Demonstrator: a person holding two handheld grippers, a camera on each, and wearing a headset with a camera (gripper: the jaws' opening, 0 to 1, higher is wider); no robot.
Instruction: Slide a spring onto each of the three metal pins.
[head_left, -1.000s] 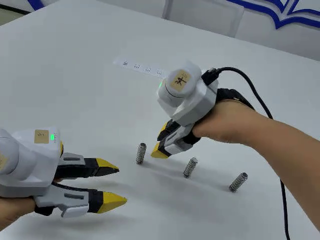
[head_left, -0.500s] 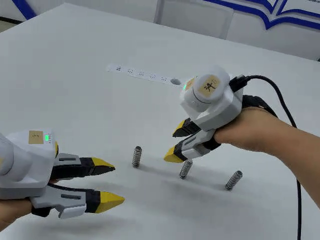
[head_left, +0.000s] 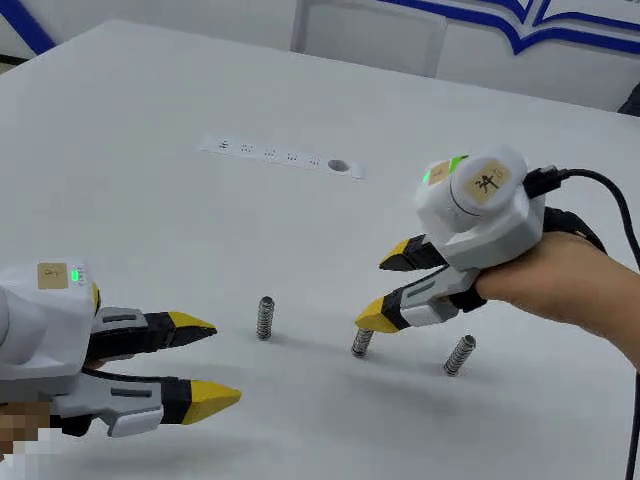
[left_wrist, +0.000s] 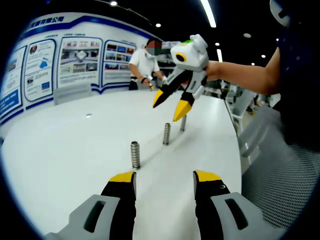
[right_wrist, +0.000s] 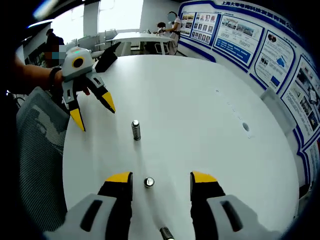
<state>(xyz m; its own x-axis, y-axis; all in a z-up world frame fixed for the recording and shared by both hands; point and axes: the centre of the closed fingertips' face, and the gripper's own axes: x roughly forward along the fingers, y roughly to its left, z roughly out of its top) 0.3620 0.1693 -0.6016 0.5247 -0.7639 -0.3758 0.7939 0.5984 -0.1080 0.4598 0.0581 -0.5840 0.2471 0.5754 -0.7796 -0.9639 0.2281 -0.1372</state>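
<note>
1. Three springs stood on end in a row on the white table (head_left: 150, 200): first spring (head_left: 264, 318), middle spring (head_left: 362, 342) and third spring (head_left: 459, 354). Each was apart from its neighbour. The middle and third leaned slightly.
2. The right tool (head_left: 373, 293) hovered just above the middle spring with its jaws spread. Its lower yellow tip was near the spring's top; contact could not be told. In the right gripper view the spring's top was seen end-on between the two jaws.
3. The left tool (head_left: 215, 360) was held low over the near side of the table. Its jaws were spread and pointed toward the row, apart from the first spring.
4. A power strip (head_left: 280, 156) lay flat farther back, well apart from the springs.
5. A black cable (head_left: 590, 185) ran from the right tool.
</note>
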